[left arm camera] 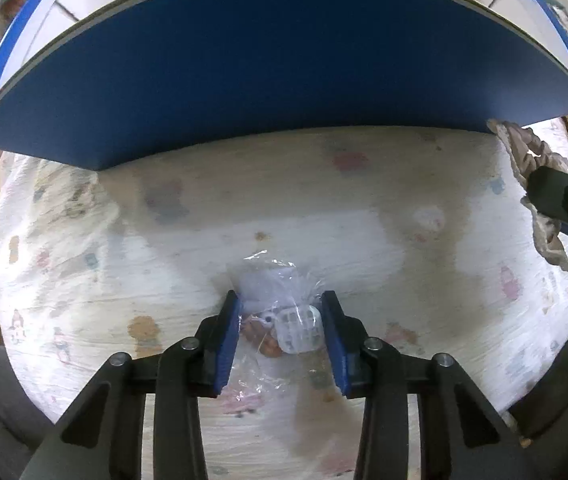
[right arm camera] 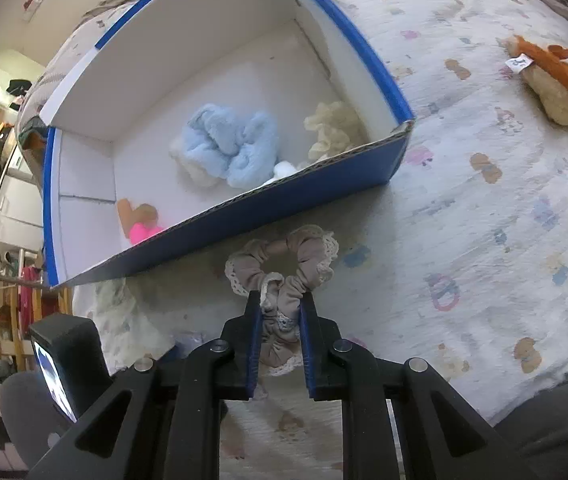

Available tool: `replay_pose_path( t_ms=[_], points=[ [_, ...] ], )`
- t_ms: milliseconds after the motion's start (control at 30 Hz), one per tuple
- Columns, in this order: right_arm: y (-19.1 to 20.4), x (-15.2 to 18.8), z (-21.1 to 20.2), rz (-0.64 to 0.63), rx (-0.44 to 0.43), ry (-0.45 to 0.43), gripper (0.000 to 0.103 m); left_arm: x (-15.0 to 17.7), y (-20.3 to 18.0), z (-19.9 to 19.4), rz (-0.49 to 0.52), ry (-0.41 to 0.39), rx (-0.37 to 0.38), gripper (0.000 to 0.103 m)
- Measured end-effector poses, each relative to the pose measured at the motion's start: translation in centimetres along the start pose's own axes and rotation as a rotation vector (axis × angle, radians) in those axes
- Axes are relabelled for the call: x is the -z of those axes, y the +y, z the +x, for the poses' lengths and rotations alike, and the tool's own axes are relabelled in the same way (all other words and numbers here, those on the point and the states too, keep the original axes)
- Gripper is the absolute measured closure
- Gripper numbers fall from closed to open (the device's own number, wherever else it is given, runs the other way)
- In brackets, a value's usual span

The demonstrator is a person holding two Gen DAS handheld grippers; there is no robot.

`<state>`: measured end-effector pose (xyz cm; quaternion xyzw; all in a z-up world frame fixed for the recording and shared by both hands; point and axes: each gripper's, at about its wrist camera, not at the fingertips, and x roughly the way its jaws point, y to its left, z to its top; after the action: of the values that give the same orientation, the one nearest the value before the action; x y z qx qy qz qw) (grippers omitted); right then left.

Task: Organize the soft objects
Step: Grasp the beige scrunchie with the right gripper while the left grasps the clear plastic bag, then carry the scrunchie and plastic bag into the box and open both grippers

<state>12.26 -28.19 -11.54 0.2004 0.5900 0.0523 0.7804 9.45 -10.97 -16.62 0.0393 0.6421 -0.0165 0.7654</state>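
My right gripper (right arm camera: 281, 304) is shut on a beige lace-trimmed scrunchie (right arm camera: 284, 264) just in front of the blue box (right arm camera: 284, 200); the scrunchie also shows at the right of the left wrist view (left arm camera: 532, 168). The box holds a light blue fluffy scrunchie (right arm camera: 227, 148), a cream one (right arm camera: 334, 128) and a pink and tan item (right arm camera: 139, 220). My left gripper (left arm camera: 279, 304) has its jaws around a clear plastic packet (left arm camera: 279, 312) with small items inside, lying on the bedspread; I cannot tell if the pads touch it.
The patterned white bedspread (right arm camera: 484, 208) covers the surface. A cream fluffy item with an orange ribbon (right arm camera: 556, 84) lies to the right of the box. The box's blue wall (left arm camera: 263, 80) stands close in front of the left gripper.
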Motion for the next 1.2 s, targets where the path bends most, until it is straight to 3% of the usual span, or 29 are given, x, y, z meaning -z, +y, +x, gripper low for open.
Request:
replay_pose_path(
  t_ms=[300, 433, 567, 700, 833, 967, 1200],
  points=[
    [1.0, 0.4, 0.6, -0.047, 0.015, 0.017, 0.085, 0.1, 4.3, -0.1, -0.045, -0.004, -0.077, 0.067],
    [1.5, 0.5, 0.9, -0.072, 0.022, 0.024, 0.085, -0.1, 7.7, -1.1, -0.136, -0.009, -0.064, 0.068],
    [2.3, 0.6, 0.9, -0.104, 0.007, 0.032, 0.085, -0.1, 9.7, -4.0, -0.148, -0.093, -0.092, 0.068],
    [3.5, 1.1, -0.1, -0.158, -0.022, 0.012, 0.085, -0.2, 11.4, -6.8, -0.182, -0.156, -0.074, 0.068],
    [4.5, 1.6, -2.6, -0.197, -0.11, -0.059, 0.085, -0.5, 10.8, -9.9, -0.224, -0.213, -0.049, 0.068],
    [6.1, 1.9, -6.6, -0.263, -0.2, -0.197, 0.085, -1.6, 11.9, -13.0, -0.234, -0.292, -0.038, 0.068],
    [7.9, -0.3, -10.8, -0.325, -0.274, -0.355, 0.085, -5.2, 12.3, -16.1, -0.216, -0.405, -0.056, 0.068]
  ],
)
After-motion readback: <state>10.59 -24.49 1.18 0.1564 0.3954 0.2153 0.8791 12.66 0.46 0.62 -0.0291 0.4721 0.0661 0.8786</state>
